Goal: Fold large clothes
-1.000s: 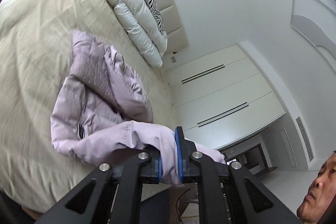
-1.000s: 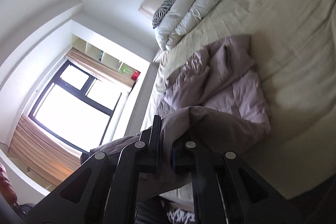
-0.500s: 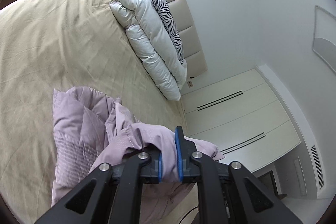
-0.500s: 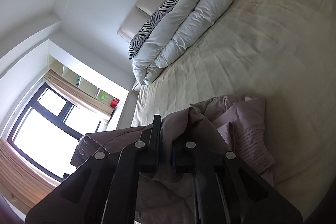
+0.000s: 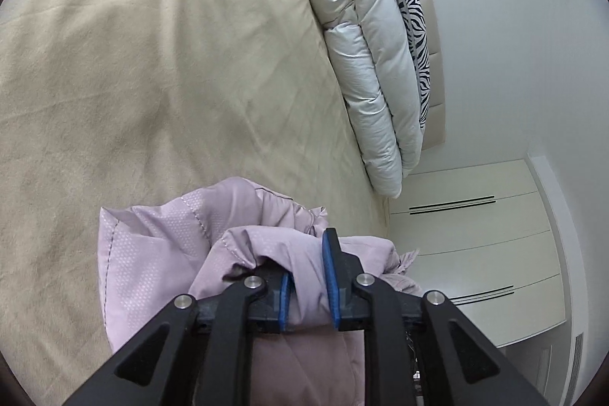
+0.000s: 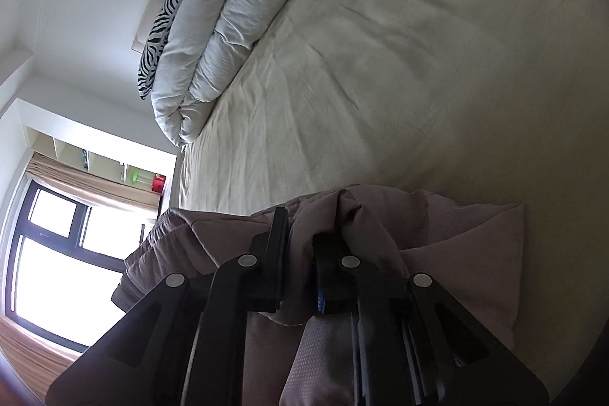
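Now my left tongs and right tongs have just been easing apart, though each pair pinches a bunch of the jacket, low over the bed, ready, I judge, for laying the fold down. Duvet sits well clear ahead.

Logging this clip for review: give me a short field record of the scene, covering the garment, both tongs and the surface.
garment: lilac padded jacket, bunched near the bed's edge
left tongs: jaws just opening, jacket fabric still pressed between the pads
right tongs: jaws just opening slightly, jacket fold between them
surface: beige bed sheet
background: rolled white duvet, zebra pillow against the headboard
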A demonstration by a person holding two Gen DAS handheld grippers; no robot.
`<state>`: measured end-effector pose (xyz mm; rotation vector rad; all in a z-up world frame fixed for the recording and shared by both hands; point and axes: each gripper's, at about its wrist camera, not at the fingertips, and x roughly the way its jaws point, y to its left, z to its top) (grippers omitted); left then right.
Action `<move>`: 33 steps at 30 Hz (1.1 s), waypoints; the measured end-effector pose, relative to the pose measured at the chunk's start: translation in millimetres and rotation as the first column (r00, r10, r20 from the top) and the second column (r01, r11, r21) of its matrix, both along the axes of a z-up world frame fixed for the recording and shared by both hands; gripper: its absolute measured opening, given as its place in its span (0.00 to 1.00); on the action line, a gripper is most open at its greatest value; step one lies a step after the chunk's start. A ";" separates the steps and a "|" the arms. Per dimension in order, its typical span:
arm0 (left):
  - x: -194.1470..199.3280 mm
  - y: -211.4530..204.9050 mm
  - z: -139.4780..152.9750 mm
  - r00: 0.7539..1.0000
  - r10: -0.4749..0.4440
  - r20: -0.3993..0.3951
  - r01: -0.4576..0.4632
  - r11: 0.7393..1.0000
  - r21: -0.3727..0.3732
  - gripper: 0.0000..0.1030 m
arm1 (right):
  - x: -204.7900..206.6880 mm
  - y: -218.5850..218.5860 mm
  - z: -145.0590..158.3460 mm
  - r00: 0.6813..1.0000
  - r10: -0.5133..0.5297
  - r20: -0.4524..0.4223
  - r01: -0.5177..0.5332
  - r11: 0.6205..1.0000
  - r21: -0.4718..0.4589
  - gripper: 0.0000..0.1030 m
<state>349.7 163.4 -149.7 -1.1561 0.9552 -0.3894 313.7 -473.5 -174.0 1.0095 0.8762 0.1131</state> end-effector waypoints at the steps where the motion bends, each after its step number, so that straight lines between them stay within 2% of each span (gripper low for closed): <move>1: -0.9 0.2 0.6 1.000 -0.002 0.010 0.002 1.000 -0.002 0.24 | 3.0 -0.6 -4.9 1.000 0.000 0.002 0.000 1.000 0.007 0.12; 3: -5.2 2.8 5.7 0.999 0.001 0.034 -0.001 1.000 -0.020 0.40 | 7.8 -1.6 -9.8 1.000 0.009 0.016 -0.009 1.000 0.017 0.14; 5: -13.8 9.3 14.8 0.998 0.028 0.058 -0.027 0.999 -0.025 0.69 | 6.0 -5.3 -10.1 0.999 0.013 0.030 -0.014 0.999 0.048 0.16; 7: -20.3 13.8 24.1 0.996 0.047 0.072 -0.045 0.999 -0.021 0.75 | 0.4 -9.5 -8.6 0.999 0.007 0.043 -0.011 0.997 0.076 0.18; 10: -33.3 14.1 38.6 0.995 0.043 0.087 -0.044 0.999 0.008 0.77 | -13.5 -11.4 2.1 0.999 0.007 0.045 -0.011 0.997 0.073 0.24; 13: -49.1 -4.5 64.9 0.990 -0.017 0.140 0.000 0.993 0.120 0.77 | -28.7 -13.7 13.5 0.998 -0.007 0.055 0.003 0.997 0.074 0.31; 14: -53.9 -15.9 76.8 0.985 -0.051 0.167 0.021 0.984 0.175 0.77 | -33.8 -15.0 17.4 0.998 -0.010 0.062 0.005 0.997 0.078 0.50; 15: -58.1 -29.8 88.9 0.976 -0.091 0.196 0.043 0.971 0.235 0.77 | -36.9 -15.0 21.6 0.997 -0.012 0.080 0.005 0.996 0.086 0.76; 17: -66.4 -64.1 114.4 0.946 -0.195 0.257 0.088 0.922 0.377 0.77 | -49.5 -15.1 39.1 0.995 -0.020 0.102 0.015 0.998 0.055 0.97; 20: -75.1 -118.6 141.7 0.887 -0.343 0.310 0.126 0.825 0.551 0.77 | -63.0 4.2 77.0 0.992 0.070 0.106 -0.060 0.994 -0.088 0.96; 22: -75.5 -151.4 148.7 0.855 -0.407 0.321 0.119 0.757 0.643 0.77 | -74.2 33.4 106.5 0.981 0.159 0.108 -0.130 0.962 -0.239 0.88; 24: -72.4 -179.9 148.1 0.837 -0.447 0.316 0.097 0.688 0.719 0.77 | -81.1 73.2 127.3 0.956 0.280 0.089 -0.229 0.899 -0.372 0.65; 25: -68.9 -191.6 145.8 0.834 -0.458 0.307 0.085 0.658 0.748 0.77 | -82.1 93.1 132.8 0.943 0.326 0.064 -0.270 0.865 -0.423 0.58; 26: -64.0 -203.8 142.4 0.832 -0.471 0.292 0.076 0.619 0.782 0.77 | -82.2 111.6 135.4 0.933 0.358 0.035 -0.301 0.831 -0.468 0.47; 27: -58.2 -214.5 137.6 0.831 -0.486 0.270 0.075 0.579 0.812 0.77 | -80.6 128.7 135.8 0.923 0.385 0.009 -0.328 0.799 -0.505 0.40; 29: -42.8 -232.2 122.1 0.839 -0.503 0.207 0.081 0.491 0.867 0.77 | -73.2 155.3 127.5 0.905 0.423 -0.038 -0.372 0.745 -0.555 0.39; 30: -35.6 -238.9 112.5 0.842 -0.510 0.174 0.084 0.443 0.892 0.77 | -68.0 163.8 120.3 0.903 0.426 -0.061 -0.383 0.732 -0.563 0.39; 31: -28.8 -242.8 102.3 0.847 -0.513 0.143 0.093 0.407 0.909 0.77 | -62.0 168.6 112.6 0.906 0.417 -0.075 -0.383 0.732 -0.564 0.39; 32: -22.1 -244.5 92.3 0.852 -0.511 0.113 0.105 0.379 0.919 0.77 | -55.4 171.9 105.7 0.910 0.405 -0.083 -0.378 0.733 -0.565 0.39; 33: -18.0 -242.7 82.8 0.856 -0.509 0.095 0.116 0.367 0.923 0.77 | -49.1 173.9 99.0 0.915 0.393 -0.088 -0.370 0.735 -0.568 0.39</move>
